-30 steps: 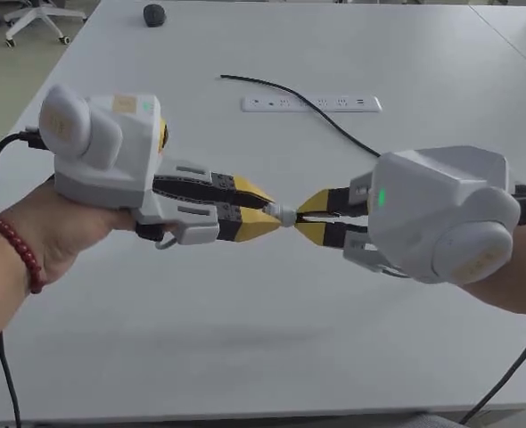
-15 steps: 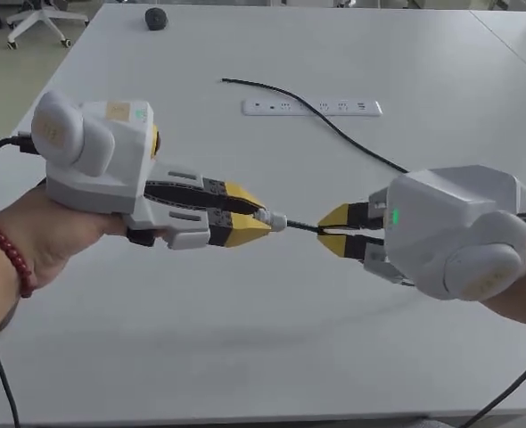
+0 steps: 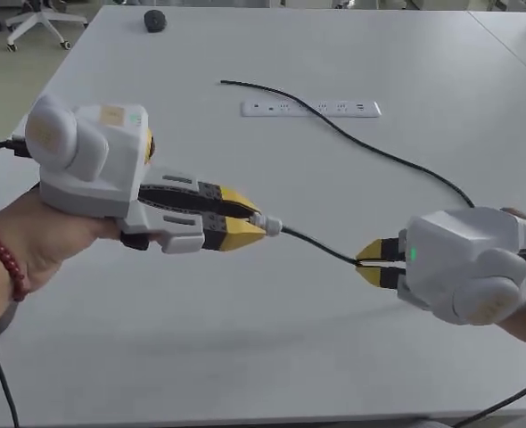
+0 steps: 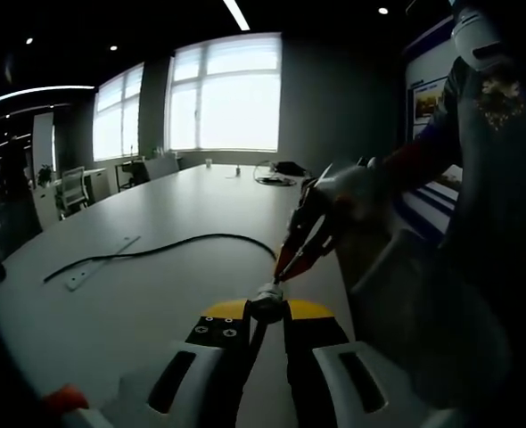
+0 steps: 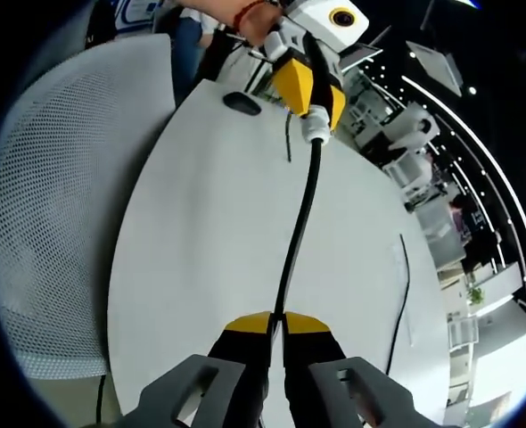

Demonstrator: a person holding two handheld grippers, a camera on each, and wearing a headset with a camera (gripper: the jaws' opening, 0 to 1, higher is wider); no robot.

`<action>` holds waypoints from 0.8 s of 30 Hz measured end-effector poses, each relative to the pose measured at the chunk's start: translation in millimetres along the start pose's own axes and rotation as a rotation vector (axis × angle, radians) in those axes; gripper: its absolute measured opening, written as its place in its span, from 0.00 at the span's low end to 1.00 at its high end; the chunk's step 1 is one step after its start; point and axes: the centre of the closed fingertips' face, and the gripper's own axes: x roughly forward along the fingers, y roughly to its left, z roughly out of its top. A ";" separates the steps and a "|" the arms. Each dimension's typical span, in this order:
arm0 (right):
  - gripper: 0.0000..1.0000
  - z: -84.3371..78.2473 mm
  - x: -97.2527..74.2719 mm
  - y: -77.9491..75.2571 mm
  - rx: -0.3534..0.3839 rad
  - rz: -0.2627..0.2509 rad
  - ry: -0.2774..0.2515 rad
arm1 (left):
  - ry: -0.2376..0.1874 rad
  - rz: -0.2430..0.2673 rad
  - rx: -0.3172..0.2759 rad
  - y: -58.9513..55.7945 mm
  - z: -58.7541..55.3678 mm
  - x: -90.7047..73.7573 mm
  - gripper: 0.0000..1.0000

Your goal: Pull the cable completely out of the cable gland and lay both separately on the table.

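Cable gland [image 3: 268, 224]: pale, pinched between the yellow tips of the left gripper [image 3: 247, 223], held above the white table [image 3: 245, 339]. Cable [image 3: 316, 245]: black, one end in the gland, stretched across to the right gripper [image 3: 368, 262], whose jaws are clamped on it. Power strip [image 3: 310, 108]: lies farther back on the table.

The cable [image 3: 316, 245] is black; the cable gland [image 3: 269, 225] is off-white. The left gripper [image 3: 250, 223] and right gripper [image 3: 367, 262] have pale grey housings with yellow-tipped black jaws. The tabletop [image 3: 245, 330] and power strip [image 3: 309, 108] are white. The bracelet [image 3: 4, 263] has red beads.
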 end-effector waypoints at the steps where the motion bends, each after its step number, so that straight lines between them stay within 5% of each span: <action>1: 0.00 -4.0 0.9 -0.5 0.000 -0.004 0.005 | 0.000 0.002 0.000 0.5 0.3 -0.5 0.15; 15: 0.00 -45.2 10.3 12.7 0.091 0.029 0.081 | -0.025 0.008 -0.007 1.5 9.3 -4.1 0.15; 24: 0.00 -46.8 12.5 16.1 0.106 0.037 0.084 | -0.018 0.004 -0.010 0.2 8.1 0.7 0.15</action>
